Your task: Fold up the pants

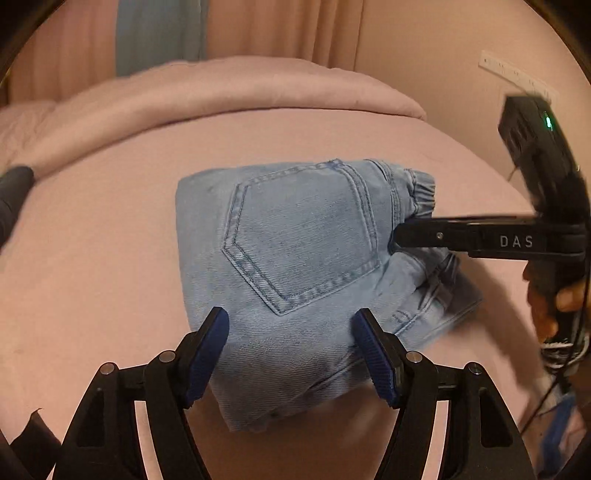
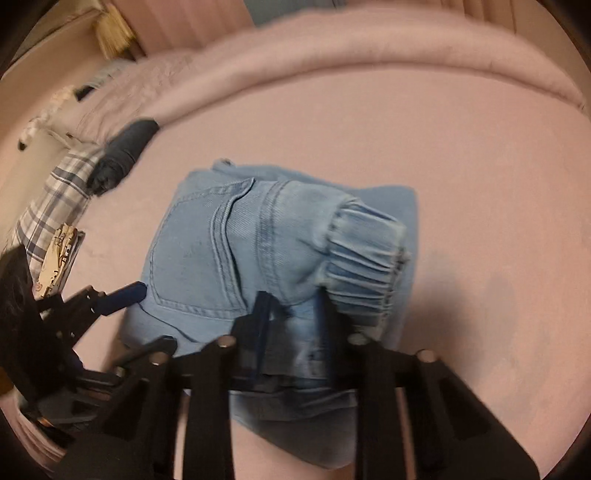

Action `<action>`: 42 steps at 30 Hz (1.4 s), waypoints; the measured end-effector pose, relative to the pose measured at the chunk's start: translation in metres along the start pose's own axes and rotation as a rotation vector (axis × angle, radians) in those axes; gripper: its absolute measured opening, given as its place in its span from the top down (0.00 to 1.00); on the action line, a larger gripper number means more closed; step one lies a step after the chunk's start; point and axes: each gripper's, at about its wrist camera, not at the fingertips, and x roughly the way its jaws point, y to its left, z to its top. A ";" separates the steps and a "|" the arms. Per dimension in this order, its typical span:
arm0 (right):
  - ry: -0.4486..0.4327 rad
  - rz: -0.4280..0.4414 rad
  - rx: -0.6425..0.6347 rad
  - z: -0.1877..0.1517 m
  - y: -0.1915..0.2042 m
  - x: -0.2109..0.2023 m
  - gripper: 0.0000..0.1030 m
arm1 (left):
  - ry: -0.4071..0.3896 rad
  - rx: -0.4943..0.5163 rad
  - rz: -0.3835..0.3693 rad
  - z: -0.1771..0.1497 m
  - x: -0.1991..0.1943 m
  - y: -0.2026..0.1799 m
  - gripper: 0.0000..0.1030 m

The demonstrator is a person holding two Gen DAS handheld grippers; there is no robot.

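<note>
pink bed sheet spread smooth under everything, with a rolled pink comforter along the far edge. behind it, pink curtains with a blue strip between them, and a pale wall at right bearing a white power strip. seen from the right wrist, a dark rolled garment, a plaid cloth and a printed paper or packet lying at the bed's left side; print too small to read.

light blue denim pants lying folded into a compact bundle in the middle of the bed, back pocket facing up, gathered elastic waistband at one end.

left hand-held gripper hanging just over the near edge of the bundle, blue pads spread wide with denim below but not pinched.

right hand-held gripper pinching a fold of denim just beside the waistband, pads drawn close with fabric bunched between them. white letters "das" readable on its black finger in the left wrist view, plus a small green light on its body. fingers of a person's hand wrapped round its handle, with a black-and-white cuff below.
</note>
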 end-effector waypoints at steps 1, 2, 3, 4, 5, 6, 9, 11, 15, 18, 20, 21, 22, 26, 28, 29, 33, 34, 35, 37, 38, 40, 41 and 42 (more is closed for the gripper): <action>-0.003 0.025 0.020 0.001 -0.006 -0.002 0.79 | 0.019 -0.025 -0.020 0.005 -0.002 0.005 0.33; 0.004 0.043 0.039 0.004 -0.010 -0.003 0.79 | 0.027 -0.039 -0.023 0.007 -0.002 0.010 0.33; 0.022 0.066 0.064 0.009 -0.014 -0.003 0.77 | 0.024 -0.053 -0.023 0.010 -0.005 0.013 0.33; 0.033 0.089 0.091 0.015 -0.018 -0.008 0.74 | 0.012 -0.063 -0.031 0.012 -0.009 0.012 0.33; 0.029 0.103 0.104 0.018 -0.017 -0.014 0.71 | -0.011 -0.065 -0.058 0.016 -0.015 0.008 0.33; 0.008 0.117 0.104 0.025 -0.015 -0.023 0.65 | -0.027 -0.060 -0.081 0.019 -0.017 0.003 0.33; -0.065 0.103 0.069 0.039 -0.001 -0.041 0.63 | -0.039 -0.019 -0.141 0.029 -0.015 -0.028 0.33; -0.096 0.115 0.063 0.052 0.005 -0.044 0.63 | -0.032 0.005 -0.169 0.035 -0.002 -0.047 0.33; -0.034 0.032 0.061 0.063 0.005 -0.007 0.69 | 0.106 0.002 -0.229 0.031 0.049 -0.071 0.33; 0.037 -0.004 0.105 0.055 -0.014 0.027 0.74 | 0.051 0.084 -0.162 0.018 0.050 -0.084 0.32; 0.023 0.020 0.130 0.053 -0.022 0.028 0.74 | 0.056 0.102 -0.177 0.019 0.045 -0.083 0.32; 0.030 0.025 0.136 0.055 -0.023 0.026 0.74 | 0.068 0.079 -0.206 0.021 0.040 -0.078 0.32; 0.038 0.023 0.131 0.057 -0.022 0.024 0.73 | 0.067 0.049 -0.227 0.022 0.032 -0.070 0.32; 0.023 0.045 0.104 0.071 -0.004 0.006 0.50 | -0.023 -0.069 -0.288 0.019 -0.012 -0.033 0.32; 0.002 0.089 0.065 0.077 0.010 -0.001 0.33 | -0.060 -0.137 -0.280 0.011 -0.033 -0.008 0.31; 0.000 0.102 0.039 0.080 0.016 0.000 0.33 | -0.073 -0.177 -0.274 0.005 -0.040 0.006 0.29; 0.058 0.126 -0.031 0.098 0.048 0.030 0.33 | -0.050 -0.336 -0.188 -0.025 -0.046 0.060 0.27; 0.075 0.133 -0.045 0.102 0.055 0.039 0.33 | -0.034 -0.371 -0.190 -0.035 -0.051 0.060 0.27; 0.092 0.137 -0.061 0.106 0.063 0.049 0.33 | -0.012 -0.419 -0.209 -0.042 -0.046 0.068 0.27; 0.127 0.136 -0.103 0.113 0.080 0.069 0.33 | 0.002 -0.451 -0.245 -0.038 -0.036 0.066 0.27; 0.146 0.135 -0.127 0.117 0.089 0.078 0.33 | 0.009 -0.459 -0.258 -0.040 -0.034 0.066 0.27; 0.186 0.122 -0.176 0.122 0.101 0.095 0.36 | 0.025 -0.474 -0.281 -0.041 -0.027 0.064 0.27; 0.209 0.108 -0.201 0.125 0.108 0.105 0.37 | 0.028 -0.482 -0.301 -0.041 -0.024 0.062 0.29; 0.230 0.097 -0.222 0.127 0.113 0.114 0.40 | 0.031 -0.484 -0.315 -0.042 -0.023 0.062 0.37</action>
